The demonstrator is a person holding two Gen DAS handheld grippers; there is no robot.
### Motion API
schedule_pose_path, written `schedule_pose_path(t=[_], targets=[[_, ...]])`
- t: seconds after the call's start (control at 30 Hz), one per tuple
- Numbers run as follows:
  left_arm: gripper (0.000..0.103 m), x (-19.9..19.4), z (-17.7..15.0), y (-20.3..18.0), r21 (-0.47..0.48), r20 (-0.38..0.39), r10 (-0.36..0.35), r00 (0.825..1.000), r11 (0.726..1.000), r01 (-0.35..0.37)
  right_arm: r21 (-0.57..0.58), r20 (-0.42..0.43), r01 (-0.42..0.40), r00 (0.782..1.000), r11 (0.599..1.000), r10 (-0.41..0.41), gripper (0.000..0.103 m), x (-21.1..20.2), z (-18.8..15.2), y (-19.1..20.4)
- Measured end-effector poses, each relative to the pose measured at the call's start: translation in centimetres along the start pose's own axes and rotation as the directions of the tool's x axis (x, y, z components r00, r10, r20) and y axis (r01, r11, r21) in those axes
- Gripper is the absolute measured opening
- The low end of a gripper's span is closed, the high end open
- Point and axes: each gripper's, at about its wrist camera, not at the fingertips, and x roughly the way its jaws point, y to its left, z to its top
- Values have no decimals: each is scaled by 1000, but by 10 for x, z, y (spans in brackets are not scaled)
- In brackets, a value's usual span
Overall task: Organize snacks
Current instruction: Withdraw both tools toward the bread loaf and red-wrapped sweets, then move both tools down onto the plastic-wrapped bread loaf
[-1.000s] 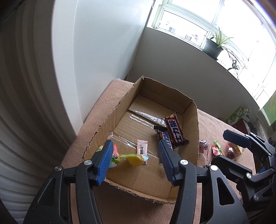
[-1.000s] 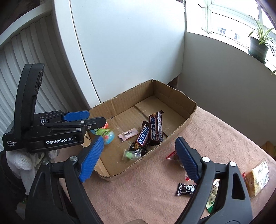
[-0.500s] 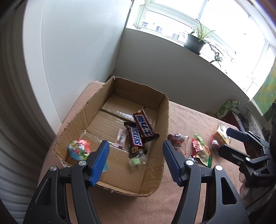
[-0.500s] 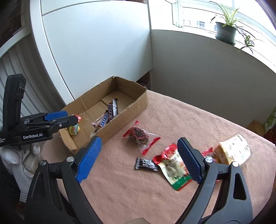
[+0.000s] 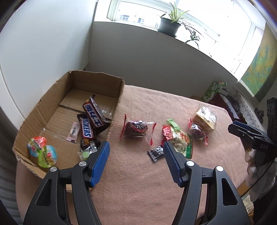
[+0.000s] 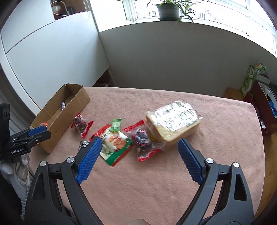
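Observation:
An open cardboard box (image 5: 119, 97) (image 6: 72, 107) at the table's left holds two Snickers bars (image 5: 91, 119), two jelly cups (image 5: 42, 151) and small candies. On the pink cloth lie a clear red-edged bag of dark snacks (image 5: 136, 129) (image 6: 80, 123), a small black packet (image 5: 155, 153) (image 6: 84, 144), a red-green pouch (image 5: 180, 140) (image 6: 115, 143), a second red-edged bag (image 5: 197, 132) (image 6: 143, 140) and a wrapped bread loaf (image 5: 206, 119) (image 6: 173, 119). My left gripper (image 5: 135, 155) is open and empty above the cloth beside the box. My right gripper (image 6: 139, 152) is open and empty, above the pouch and second bag.
The table's pink cloth (image 6: 216, 138) ends at the right, where a dark cabinet (image 6: 263, 107) and a green carton (image 6: 251, 77) stand. A white wall panel (image 6: 52, 57) is behind the box. A potted plant (image 6: 167, 8) sits on the windowsill.
Both grippers have swung right, away from the box, toward the loose snacks on the cloth. Both stay open and empty. The snacks have not moved.

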Motion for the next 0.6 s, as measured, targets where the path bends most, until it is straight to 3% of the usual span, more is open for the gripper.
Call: schedule_pose_path(t=[0.2,0.43,0.6], targets=[[64,15,1,-25,38,-34,-41,999,998,43,147,-19,-12,1000,989,15,92,2,-1,-49],[64,33,19,-62,80,-44,-102,994,991,106,335,-23,-100,993,937,114,92,21,-4,-92],[64,58,37,-91,79,-81,-204,976,974,211,410,-13,-146,986,900,166,92,35,-8,-109]])
